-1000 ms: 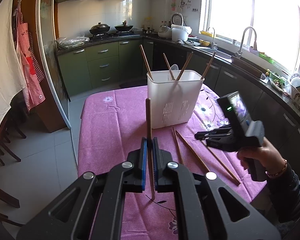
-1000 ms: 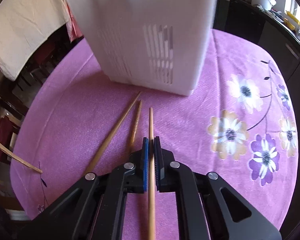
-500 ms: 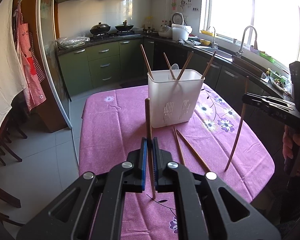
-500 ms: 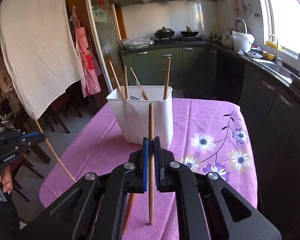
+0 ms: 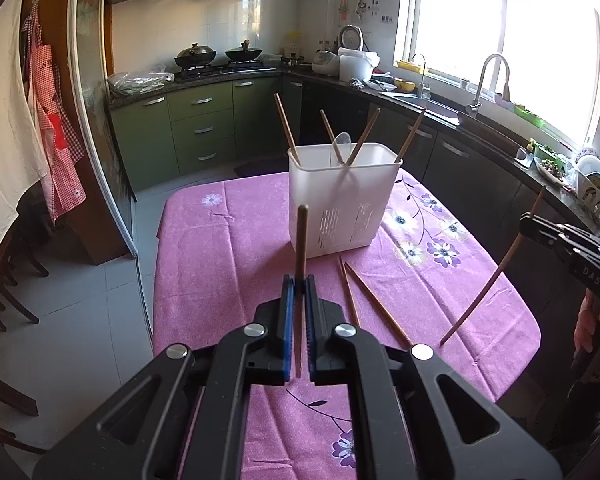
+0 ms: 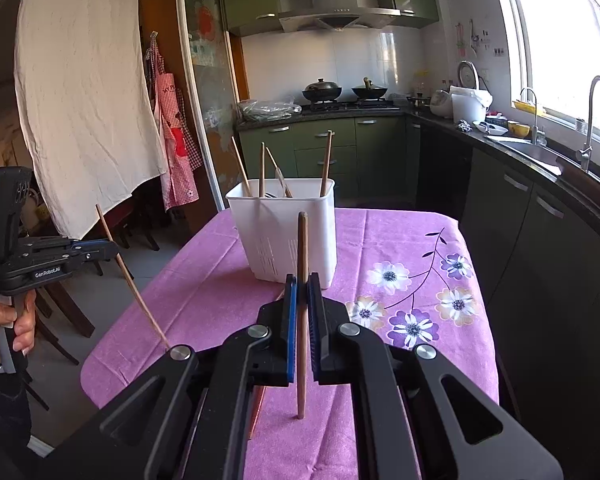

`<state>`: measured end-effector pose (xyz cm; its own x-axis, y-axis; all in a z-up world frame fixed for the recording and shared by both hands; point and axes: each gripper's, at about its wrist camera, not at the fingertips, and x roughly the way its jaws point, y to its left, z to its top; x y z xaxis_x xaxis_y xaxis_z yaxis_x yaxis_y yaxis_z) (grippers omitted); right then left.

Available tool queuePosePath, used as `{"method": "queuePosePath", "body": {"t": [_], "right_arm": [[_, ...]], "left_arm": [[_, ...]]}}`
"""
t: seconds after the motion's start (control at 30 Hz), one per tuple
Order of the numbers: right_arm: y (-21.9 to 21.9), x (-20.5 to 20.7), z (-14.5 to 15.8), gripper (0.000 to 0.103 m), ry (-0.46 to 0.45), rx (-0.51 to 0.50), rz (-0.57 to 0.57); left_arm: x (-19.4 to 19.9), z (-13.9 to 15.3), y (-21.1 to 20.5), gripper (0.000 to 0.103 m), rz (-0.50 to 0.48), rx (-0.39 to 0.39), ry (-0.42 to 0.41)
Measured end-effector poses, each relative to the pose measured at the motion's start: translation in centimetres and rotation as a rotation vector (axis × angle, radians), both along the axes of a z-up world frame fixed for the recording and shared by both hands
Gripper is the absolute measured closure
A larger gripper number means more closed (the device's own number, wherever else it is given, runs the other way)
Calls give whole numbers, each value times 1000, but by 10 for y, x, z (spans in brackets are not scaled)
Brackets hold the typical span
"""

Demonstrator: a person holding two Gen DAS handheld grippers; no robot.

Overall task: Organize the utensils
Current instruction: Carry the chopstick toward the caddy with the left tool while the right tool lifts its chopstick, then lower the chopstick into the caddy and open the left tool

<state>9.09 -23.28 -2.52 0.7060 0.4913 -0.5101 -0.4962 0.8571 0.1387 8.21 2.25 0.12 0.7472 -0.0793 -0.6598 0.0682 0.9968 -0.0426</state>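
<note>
Left wrist view — four chopsticks in holder (image 5: pixel 342 200), two on tablecloth (image 5: pixel 228 256)

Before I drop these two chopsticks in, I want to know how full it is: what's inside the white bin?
The bin holds four chopsticks leaning out and a pale spoon. Its walls hide their lower ends and the bottom.

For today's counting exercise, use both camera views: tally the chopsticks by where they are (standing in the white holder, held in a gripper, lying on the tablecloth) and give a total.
Standing in the white holder: 4 chopsticks
Held, one in the left gripper and one in the right gripper: 2
Lying loose on the tablecloth: 2
Total: 8 chopsticks
</note>
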Motion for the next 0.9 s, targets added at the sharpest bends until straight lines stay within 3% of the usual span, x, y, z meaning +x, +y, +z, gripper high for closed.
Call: {"method": "queuePosePath", "body": {"t": [0.1,0.5,0.7,0.9], "right_arm": [[0,-1,-1,97,-1,11,7],[-8,3,-4,96,7,55,27],[-12,3,-5,96,11,66,37],[-14,2,-6,96,15,67,41]], "left_arm": [[7,16,-4,98,-22,7,-9],[75,125,-25,98,-85,9,-128],[108,150,-35,98,-60,30,-181],[142,150,-36,98,-8,47,-201]]}}
